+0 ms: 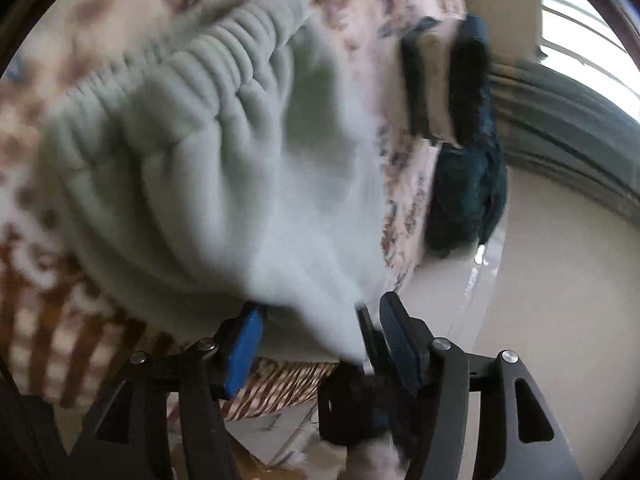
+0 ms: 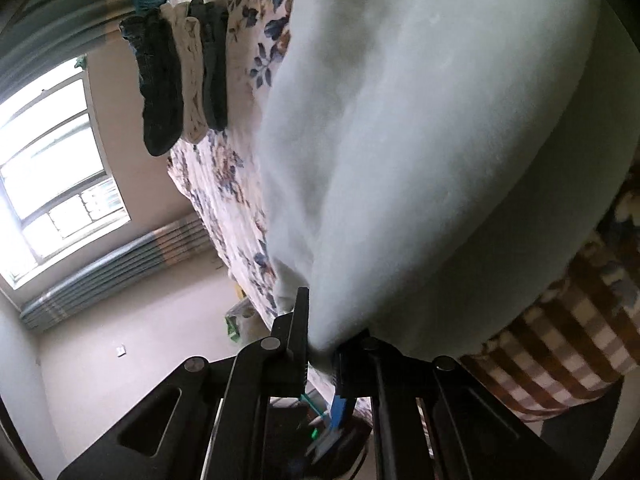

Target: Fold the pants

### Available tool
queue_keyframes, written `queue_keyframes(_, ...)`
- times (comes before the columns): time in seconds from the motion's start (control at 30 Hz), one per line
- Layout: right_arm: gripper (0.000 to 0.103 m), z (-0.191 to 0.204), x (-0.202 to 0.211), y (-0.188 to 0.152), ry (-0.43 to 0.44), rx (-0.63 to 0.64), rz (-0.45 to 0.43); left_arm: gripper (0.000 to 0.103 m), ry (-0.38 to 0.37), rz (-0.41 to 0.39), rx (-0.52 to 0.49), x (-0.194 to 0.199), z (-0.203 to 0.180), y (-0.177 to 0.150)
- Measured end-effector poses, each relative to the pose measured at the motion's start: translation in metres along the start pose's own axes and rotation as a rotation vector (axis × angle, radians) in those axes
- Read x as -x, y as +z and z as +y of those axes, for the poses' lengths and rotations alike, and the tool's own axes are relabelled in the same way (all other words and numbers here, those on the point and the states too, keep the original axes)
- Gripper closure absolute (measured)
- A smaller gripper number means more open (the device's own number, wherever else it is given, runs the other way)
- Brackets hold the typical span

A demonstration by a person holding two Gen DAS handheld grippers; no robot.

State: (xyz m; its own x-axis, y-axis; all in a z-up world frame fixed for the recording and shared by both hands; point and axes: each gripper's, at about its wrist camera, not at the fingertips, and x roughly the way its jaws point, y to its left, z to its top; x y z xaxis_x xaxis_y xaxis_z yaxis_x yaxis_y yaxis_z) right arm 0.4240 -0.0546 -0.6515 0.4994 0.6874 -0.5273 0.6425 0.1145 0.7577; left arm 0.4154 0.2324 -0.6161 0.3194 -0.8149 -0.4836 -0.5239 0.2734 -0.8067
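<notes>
The pale grey-green pants lie bunched on the flowered bedspread, the ribbed elastic waistband toward the top left. My left gripper stands open, with a fold of the pants hanging loosely between its blue pads. A black finger of the other gripper sits just inside its right pad. In the right wrist view the pants fill most of the frame. My right gripper is shut on a pinched edge of them.
Dark and white folded socks and a dark teal garment lie at the bed's edge. A brown checked blanket covers the near side. Beyond the bed are bare floor, a radiator and a window.
</notes>
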Motion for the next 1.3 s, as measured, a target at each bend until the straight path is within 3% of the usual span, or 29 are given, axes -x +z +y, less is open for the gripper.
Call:
queue_keyframes(0.1,0.093,-0.023,0.013,-0.005,-0.029,0.02,0.02,0.049,-0.01,-0.016,0.06,-0.017,0.013,0.013)
queue_keyframes(0.13,0.093,-0.026,0.013,-0.004,-0.033,0.031,0.033,0.056,-0.013,-0.03,0.059,-0.018,0.013,0.014)
queue_keyframes(0.17,0.093,-0.028,0.011,-0.003,-0.034,0.039,0.051,0.075,-0.004,-0.049,0.035,-0.018,0.01,0.016)
queue_keyframes(0.27,0.085,-0.034,0.013,0.009,-0.104,0.088,0.06,0.085,0.087,-0.092,-0.137,-0.01,-0.016,0.015)
queue_keyframes(0.43,0.084,-0.055,0.031,0.038,-0.174,0.033,-0.022,0.089,0.208,-0.162,-0.293,0.005,-0.043,0.008)
queue_keyframes(0.5,0.072,-0.068,0.036,0.047,-0.179,-0.027,-0.052,0.09,0.237,-0.167,-0.325,0.008,-0.049,0.005)
queue_keyframes(0.53,0.072,-0.075,0.039,0.052,-0.161,-0.061,-0.074,0.09,0.251,-0.169,-0.345,0.009,-0.051,0.003)
queue_keyframes(0.63,0.093,-0.08,0.045,0.054,-0.114,-0.085,-0.126,0.091,0.305,-0.172,-0.409,0.017,-0.057,-0.008)
queue_keyframes(0.77,0.095,-0.048,0.056,0.03,-0.175,0.049,-0.142,0.091,0.348,-0.212,-0.414,0.047,-0.05,-0.011)
queue_keyframes(0.97,0.095,-0.048,0.057,0.004,-0.207,0.059,-0.082,0.094,0.419,-0.196,-0.394,0.065,-0.026,-0.002)
queue_keyframes(1.1,0.088,-0.083,0.026,0.028,-0.239,-0.028,-0.022,0.082,0.472,-0.134,-0.363,0.054,-0.011,0.014)
queue_keyframes(1.13,0.081,-0.09,0.023,0.036,-0.239,-0.058,0.004,0.073,0.496,-0.125,-0.364,0.053,-0.012,0.014)
queue_keyframes(1.2,0.073,-0.096,0.027,0.045,-0.206,-0.082,0.041,0.068,0.528,-0.125,-0.407,0.057,-0.018,0.006)
queue_keyframes(1.27,0.038,-0.09,0.044,0.051,-0.199,-0.039,0.04,0.043,0.618,-0.13,-0.474,0.06,-0.026,-0.008)
queue_keyframes(1.3,0.03,-0.084,0.055,0.053,-0.221,-0.008,0.032,0.036,0.661,-0.145,-0.514,0.063,-0.029,-0.019)
